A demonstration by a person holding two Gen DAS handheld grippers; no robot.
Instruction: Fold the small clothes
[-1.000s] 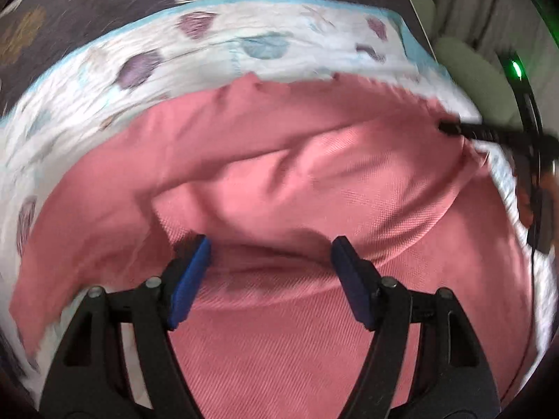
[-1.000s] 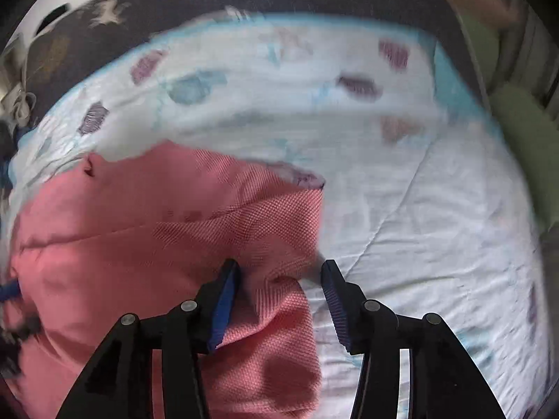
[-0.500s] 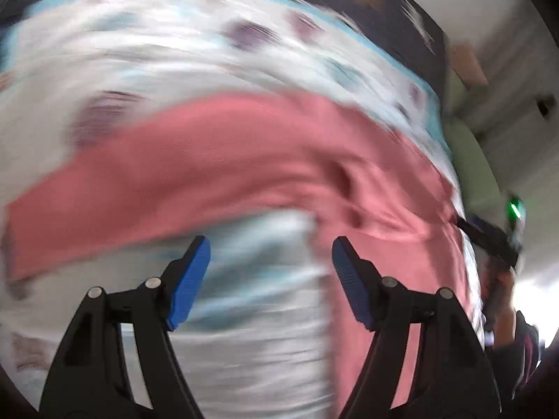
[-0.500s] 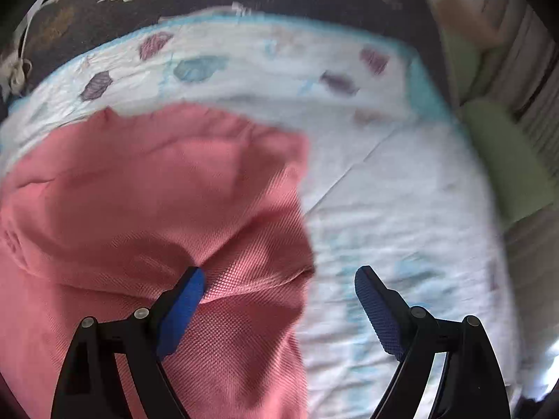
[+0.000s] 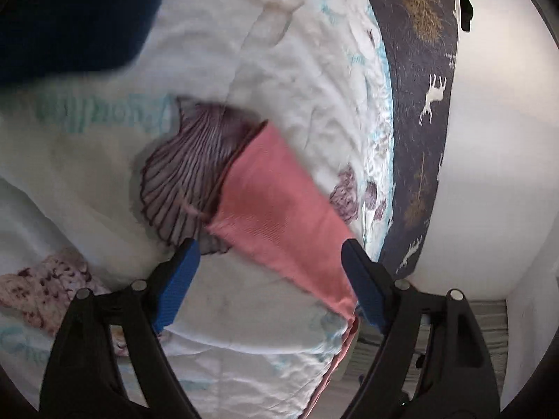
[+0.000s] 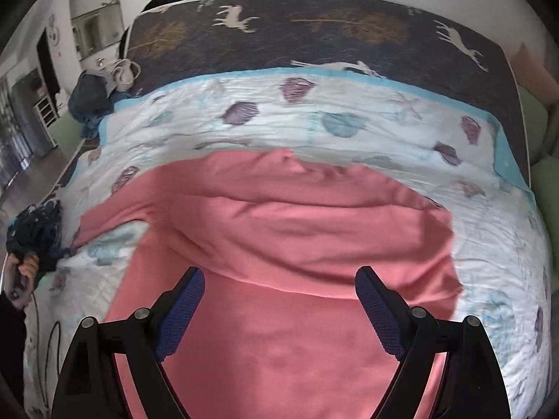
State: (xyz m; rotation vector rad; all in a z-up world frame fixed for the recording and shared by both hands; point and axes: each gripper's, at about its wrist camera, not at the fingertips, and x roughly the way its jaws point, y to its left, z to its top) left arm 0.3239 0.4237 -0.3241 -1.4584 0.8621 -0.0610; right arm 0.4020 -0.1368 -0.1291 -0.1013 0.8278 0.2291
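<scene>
A pink top (image 6: 286, 244) lies spread on the bed's white shell-print quilt (image 6: 384, 122), its upper part folded down over the body, one sleeve (image 5: 279, 216) stretched out to the left. The right hand-held gripper (image 6: 279, 310) hangs above the top's middle, jaws wide apart, holding nothing. The left hand-held gripper (image 5: 269, 282) is over the sleeve end, jaws equally wide and empty, the sleeve running between its blue pads (image 5: 174, 286). A dark deer-print blanket (image 6: 314, 31) lies along the quilt's far edge, with a heap of dark clothes (image 6: 89, 101) at its left corner.
</scene>
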